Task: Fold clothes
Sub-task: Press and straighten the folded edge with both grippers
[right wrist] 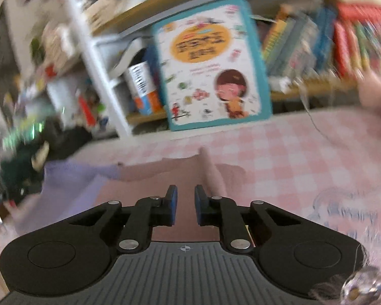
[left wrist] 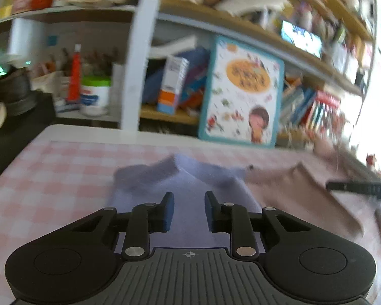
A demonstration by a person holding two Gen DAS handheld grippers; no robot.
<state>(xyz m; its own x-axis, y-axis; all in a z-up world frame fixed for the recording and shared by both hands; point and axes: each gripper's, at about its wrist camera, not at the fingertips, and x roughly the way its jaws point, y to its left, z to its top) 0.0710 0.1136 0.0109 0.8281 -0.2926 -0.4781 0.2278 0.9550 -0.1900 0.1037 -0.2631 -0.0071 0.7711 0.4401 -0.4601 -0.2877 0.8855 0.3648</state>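
A lavender garment [left wrist: 188,178] lies on the pink checked tablecloth [left wrist: 63,167], with a dusty-pink garment [left wrist: 292,193] beside it on the right. My left gripper [left wrist: 189,209] hovers open over the lavender piece, nothing between its blue pads. In the right wrist view the dusty-pink garment [right wrist: 165,175] lies under my right gripper [right wrist: 185,207], which is open with a narrow gap and holds nothing. The lavender garment [right wrist: 71,180] shows to its left. Both views are blurred by motion.
A large picture book [left wrist: 241,94] leans against cluttered shelves behind the table. A white shelf post [left wrist: 137,58] stands at the far edge. A black object [left wrist: 363,188] pokes in at the right. A white printed cloth [right wrist: 355,218] lies right of the pink garment.
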